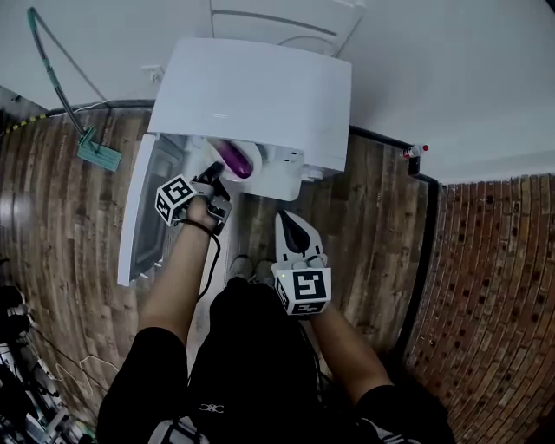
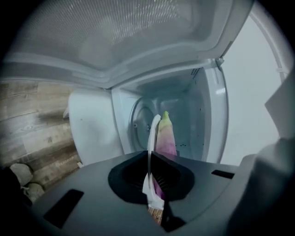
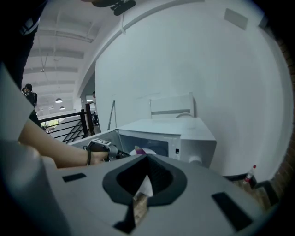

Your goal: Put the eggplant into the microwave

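Observation:
A white microwave (image 1: 260,95) stands on the wooden floor with its door (image 1: 139,217) swung open to the left. My left gripper (image 1: 218,178) is shut on a purple eggplant (image 1: 234,158) at the mouth of the cavity. In the left gripper view the eggplant (image 2: 165,136) sticks out between the jaws, green tip toward the glass turntable (image 2: 145,120). My right gripper (image 1: 295,232) hangs in front of the microwave, lower and to the right, shut with nothing in it. The right gripper view shows the microwave (image 3: 179,133) and the eggplant (image 3: 139,150) ahead.
A green mop (image 1: 91,147) lies on the floor to the left. A small spray bottle (image 1: 414,154) stands by the wall on the right. White furniture (image 1: 286,22) sits behind the microwave. Cables (image 1: 26,347) lie at the lower left.

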### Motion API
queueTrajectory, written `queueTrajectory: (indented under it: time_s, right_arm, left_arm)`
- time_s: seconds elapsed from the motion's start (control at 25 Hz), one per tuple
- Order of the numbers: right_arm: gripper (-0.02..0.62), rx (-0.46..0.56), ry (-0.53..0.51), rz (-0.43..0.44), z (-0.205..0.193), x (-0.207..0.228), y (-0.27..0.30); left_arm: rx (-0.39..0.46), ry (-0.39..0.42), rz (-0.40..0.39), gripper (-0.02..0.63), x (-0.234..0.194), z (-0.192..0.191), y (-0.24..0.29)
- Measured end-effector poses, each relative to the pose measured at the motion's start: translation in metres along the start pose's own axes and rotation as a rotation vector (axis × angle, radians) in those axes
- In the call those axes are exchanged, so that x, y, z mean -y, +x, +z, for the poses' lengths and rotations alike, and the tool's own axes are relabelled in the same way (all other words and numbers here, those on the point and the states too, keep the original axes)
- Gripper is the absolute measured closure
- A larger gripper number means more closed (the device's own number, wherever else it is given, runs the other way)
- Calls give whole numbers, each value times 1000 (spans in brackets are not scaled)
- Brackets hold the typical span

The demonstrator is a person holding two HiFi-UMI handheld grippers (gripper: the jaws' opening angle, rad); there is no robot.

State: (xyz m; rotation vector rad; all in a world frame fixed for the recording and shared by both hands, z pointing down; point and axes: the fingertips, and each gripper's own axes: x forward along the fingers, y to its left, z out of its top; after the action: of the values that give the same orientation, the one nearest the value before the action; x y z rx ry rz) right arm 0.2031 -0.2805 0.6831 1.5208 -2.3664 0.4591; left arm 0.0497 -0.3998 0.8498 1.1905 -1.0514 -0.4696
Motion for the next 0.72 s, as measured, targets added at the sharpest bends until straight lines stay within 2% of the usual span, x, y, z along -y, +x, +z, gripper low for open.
queueTrajectory:
  time_s: [0.12,0.28,0.52,0.72]
  right_arm:
    - [589,6,5,-26,-24,14,4]
    - [589,24,0,-38,-38,23,11]
    - [589,33,-7,-26,-46,27,22]
    - [589,75,41,-9,-38,29,18]
  left_arm:
    - [17,30,-19,591,-2,8,23]
    - [50,79,8,591,-9,20,44]
    - [143,84,23,588,-10,47,69]
    - [160,164,69,586,-5,57,78]
